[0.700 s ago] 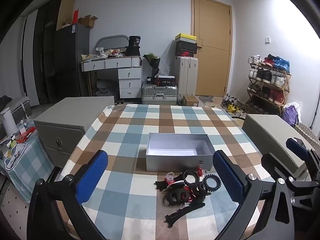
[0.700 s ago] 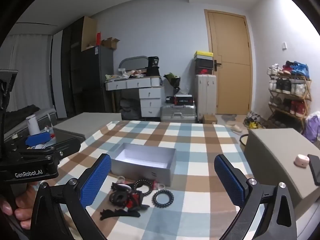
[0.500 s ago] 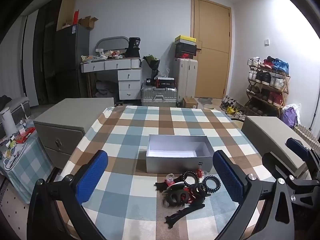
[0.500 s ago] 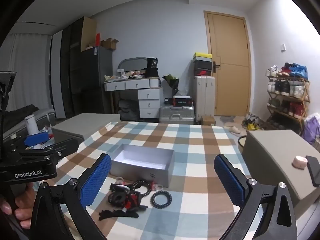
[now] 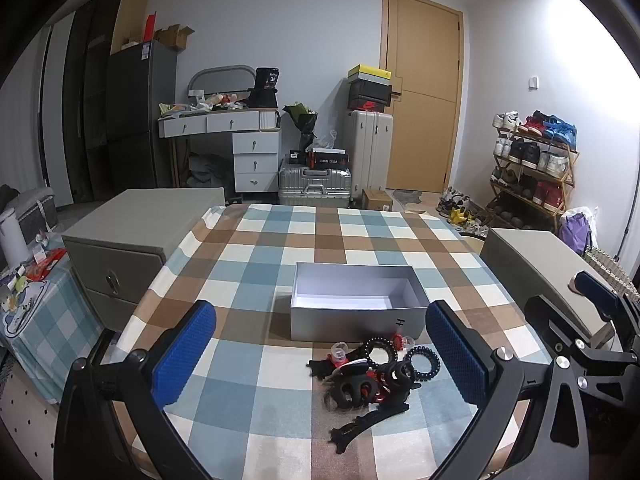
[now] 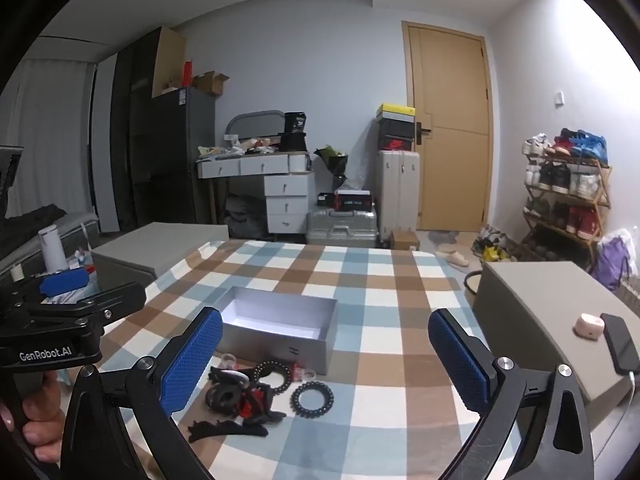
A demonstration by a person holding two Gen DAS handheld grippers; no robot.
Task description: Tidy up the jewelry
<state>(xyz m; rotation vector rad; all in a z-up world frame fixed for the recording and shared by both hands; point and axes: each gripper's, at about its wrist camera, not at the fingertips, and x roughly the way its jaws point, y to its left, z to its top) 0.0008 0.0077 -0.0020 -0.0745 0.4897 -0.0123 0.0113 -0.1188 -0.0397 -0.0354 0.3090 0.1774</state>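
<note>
A checked cloth (image 5: 256,248) covered the table, and on it sat an open grey box (image 5: 356,322), bare inside as far as I could see. Just in front of the box, at about six o'clock from it, lay the pile (image 5: 368,376) of jewelry: black coiled rings, black clips and a few red and clear bits, tangled together and touching one another. One coiled ring (image 6: 312,395) lay a little apart at the pile's three o'clock side. A long black clip (image 5: 366,420) stuck out at the pile's near edge.

The left gripper (image 5: 320,354) hung above the near part of the table, tilted down, its blue pads (image 5: 184,354) spread as wide as they went, with nothing between them but air; the pile showed through the gap, lower and toward the right pad. The right gripper (image 6: 324,360) was likewise spread wide and held nothing, with the pile showing below its left pad (image 6: 192,364) and the box beyond at twelve o'clock. Neither gripper touched the pile or the box.

In the right camera's view a hand (image 6: 36,428) clasped the left gripper's handle at eight o'clock. A grey cabinet (image 6: 532,320) stood at three o'clock of the table, with a phone (image 6: 620,344) and a small pink case (image 6: 588,325) on top, near each other.
</note>
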